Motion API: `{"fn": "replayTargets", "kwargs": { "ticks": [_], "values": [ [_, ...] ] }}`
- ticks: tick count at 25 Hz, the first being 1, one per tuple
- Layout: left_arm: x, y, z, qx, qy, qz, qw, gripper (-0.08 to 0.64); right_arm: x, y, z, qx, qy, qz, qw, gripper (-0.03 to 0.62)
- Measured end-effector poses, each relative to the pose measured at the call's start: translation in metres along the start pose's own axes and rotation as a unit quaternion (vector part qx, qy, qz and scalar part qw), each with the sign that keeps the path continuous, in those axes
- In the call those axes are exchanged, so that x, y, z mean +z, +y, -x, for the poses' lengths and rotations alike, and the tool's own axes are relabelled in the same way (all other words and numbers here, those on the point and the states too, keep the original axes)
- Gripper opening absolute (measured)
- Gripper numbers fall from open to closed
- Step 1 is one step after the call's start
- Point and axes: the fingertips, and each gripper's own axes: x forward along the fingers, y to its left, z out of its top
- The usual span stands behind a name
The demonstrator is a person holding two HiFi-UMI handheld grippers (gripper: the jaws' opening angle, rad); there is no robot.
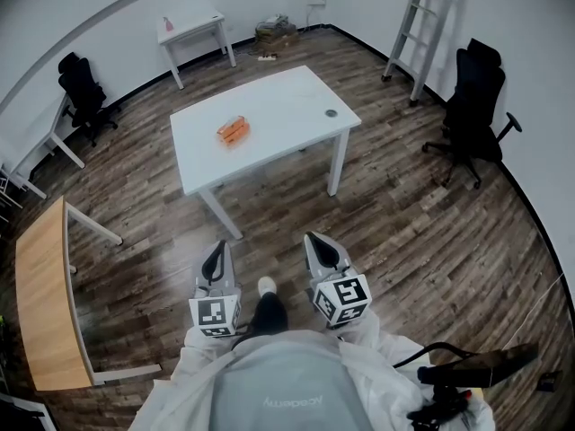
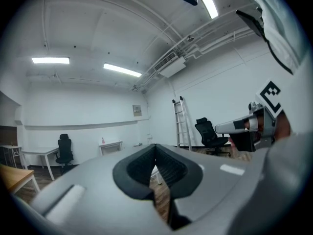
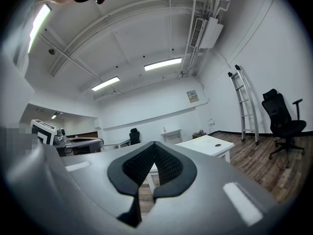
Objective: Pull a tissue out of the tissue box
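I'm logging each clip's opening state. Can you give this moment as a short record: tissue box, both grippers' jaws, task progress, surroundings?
tissue box: orange, lying on the white table, nothing touching it
left gripper: jaws shut, empty, held near the person's body, well short of the table
right gripper: jaws shut, empty, beside the left
task progress: not begun
surroundings: ladder against the wall, black office chair, wooden desk

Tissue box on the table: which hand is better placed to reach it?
Left, slightly: the tissue box lies almost straight ahead of the left gripper; the right gripper sits further aside. Both are far from it.
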Motion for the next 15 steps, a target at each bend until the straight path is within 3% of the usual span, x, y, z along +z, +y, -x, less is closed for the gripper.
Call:
{"fn": "replayTargets", "kwargs": {
  "ticks": [15],
  "values": [
    [-0.031, 0.050, -0.069, 0.003, 0.019, 0.027, 0.9995, 0.000, -0.011, -0.018, -0.078, -0.009, 0.032, 0.004, 0.999, 0.002]
  ]
}}
